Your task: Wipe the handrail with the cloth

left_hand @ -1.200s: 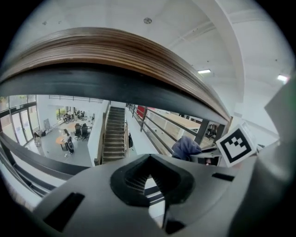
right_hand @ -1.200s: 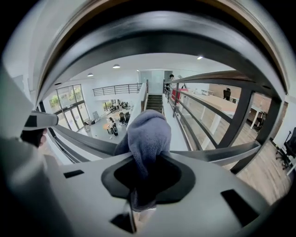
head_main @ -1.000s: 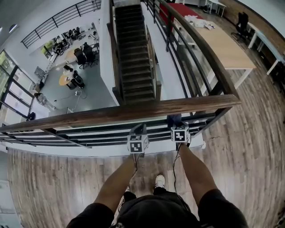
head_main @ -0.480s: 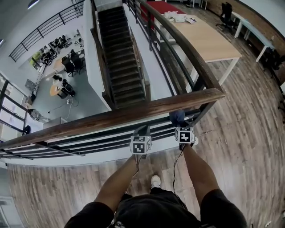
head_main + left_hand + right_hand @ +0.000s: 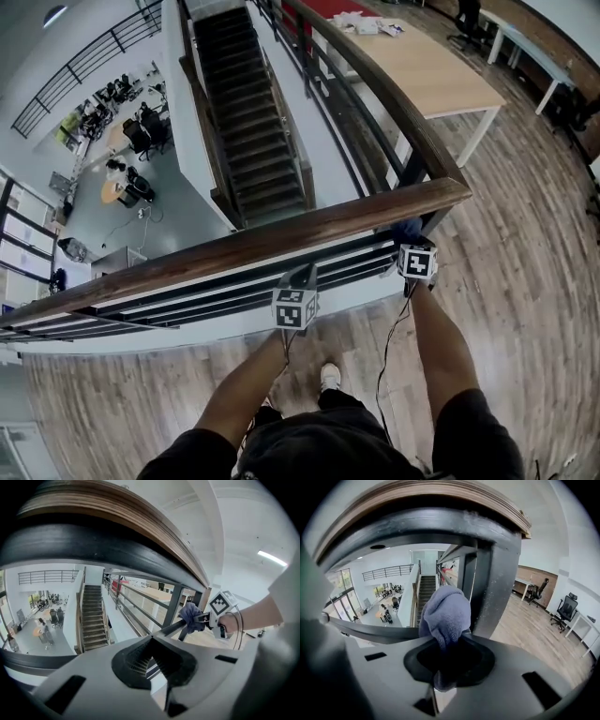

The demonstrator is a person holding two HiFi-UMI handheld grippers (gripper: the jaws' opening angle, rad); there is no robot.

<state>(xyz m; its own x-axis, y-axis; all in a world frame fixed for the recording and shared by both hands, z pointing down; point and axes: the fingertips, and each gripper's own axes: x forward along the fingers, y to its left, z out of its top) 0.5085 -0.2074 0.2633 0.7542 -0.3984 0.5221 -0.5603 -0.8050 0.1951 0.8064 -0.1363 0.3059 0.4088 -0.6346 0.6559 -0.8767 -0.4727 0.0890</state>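
Handrail (image 5: 272,241) runs left-right across the head view and climbs slightly to the right. It ends at the corner post (image 5: 499,588), where a second rail heads off alongside the staircase (image 5: 239,103). Cloth (image 5: 445,613) is a grey-blue wad clamped in the right gripper (image 5: 445,645), with the jaws closed on its lower part and the bulk sticking out ahead of the tips. Key relation: the cloth is under the rail's right end, just beside the post, so the wooden top face is above and slightly beyond it. Can't tell if it touches the rail's dark underside or the post. My read is the next move needs the cloth lifted up over the near edge, then dragged left along the long axis. The right gripper is clearly the nearer one to the work. Left gripper (image 5: 153,638) has its jaws together on nothing and hangs below the rail near mid-span, in front of the lower bars (image 5: 216,291). Rail is a smooth brown wood cap on black metal. Plank floor (image 5: 525,281) underfoot, on a mezzanine with an open drop to an office level beyond the rail. Long table (image 5: 441,80) at upper right.
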